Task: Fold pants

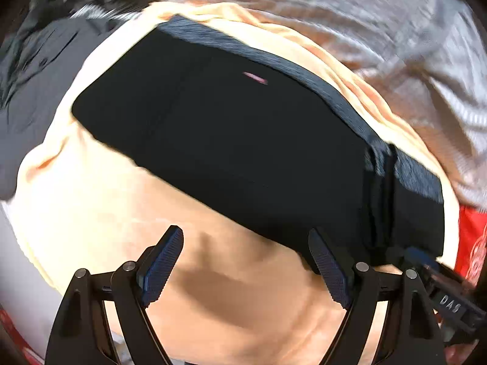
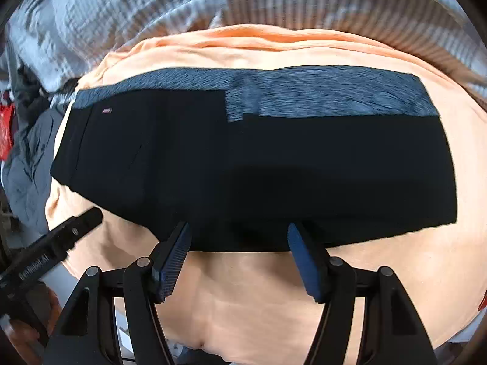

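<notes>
Currently I log: left gripper and right gripper — both spread wide, holding nothing. Just ahead of my fingertips, black pants lie folded flat — on an orange cloth.

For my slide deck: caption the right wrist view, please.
Open right tongs poised at the near edge of black pants lying on an orange cloth.
</notes>
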Demonstrator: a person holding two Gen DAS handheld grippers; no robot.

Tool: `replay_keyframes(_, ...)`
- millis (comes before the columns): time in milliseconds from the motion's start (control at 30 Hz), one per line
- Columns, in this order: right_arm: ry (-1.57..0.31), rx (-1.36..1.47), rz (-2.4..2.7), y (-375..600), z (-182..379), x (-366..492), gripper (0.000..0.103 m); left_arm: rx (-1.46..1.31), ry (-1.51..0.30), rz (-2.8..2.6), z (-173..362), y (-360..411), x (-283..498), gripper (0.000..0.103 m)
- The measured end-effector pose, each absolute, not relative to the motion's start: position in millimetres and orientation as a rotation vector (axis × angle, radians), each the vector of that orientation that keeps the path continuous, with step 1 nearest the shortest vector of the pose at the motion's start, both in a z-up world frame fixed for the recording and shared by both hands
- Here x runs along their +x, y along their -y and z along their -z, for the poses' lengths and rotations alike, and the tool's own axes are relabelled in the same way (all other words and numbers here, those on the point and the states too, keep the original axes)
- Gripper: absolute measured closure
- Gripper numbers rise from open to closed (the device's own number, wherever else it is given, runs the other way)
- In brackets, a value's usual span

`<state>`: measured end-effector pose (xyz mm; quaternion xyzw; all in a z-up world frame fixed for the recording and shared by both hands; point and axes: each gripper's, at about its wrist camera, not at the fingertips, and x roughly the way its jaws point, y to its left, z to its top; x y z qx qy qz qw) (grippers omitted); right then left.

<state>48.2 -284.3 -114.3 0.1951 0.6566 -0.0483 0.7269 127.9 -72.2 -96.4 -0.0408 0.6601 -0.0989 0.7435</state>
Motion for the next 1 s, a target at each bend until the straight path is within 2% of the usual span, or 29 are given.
replay_keyframes(67, -1.453, 0.415, 0.098, 276, 116, 53, 0.032, -0.153, -1.432, 0.191, 98, 54, 135, 0.017)
replay_keyframes(167, -1.455, 0.393, 0.087, 266, 123, 61, 0.021, -0.242, -1.422, 0.153, 103, 32, 143, 0.017)
replay_keyframes(233, -1.476, 0.362, 0.094, 260, 135, 66, 0.020, -0.304, -1.408, 0.126, 106, 14, 151, 0.017)
replay_keyframes(400, -1.473, 0.331, 0.094, 252, 147, 67, 0.011, -0.421, -1.361, 0.137, 118, -10, 166, 0.018)
replay_keyframes(600, -1.477, 0.271, 0.074, 246, 149, 68, 0.009, -0.595, -1.380, 0.235, 144, -23, 177, 0.018)
replay_keyframes(1000, -1.485, 0.250, 0.071, 243, 151, 71, 0.009, -0.702, -1.308, 0.267, 148, -26, 197, 0.017)
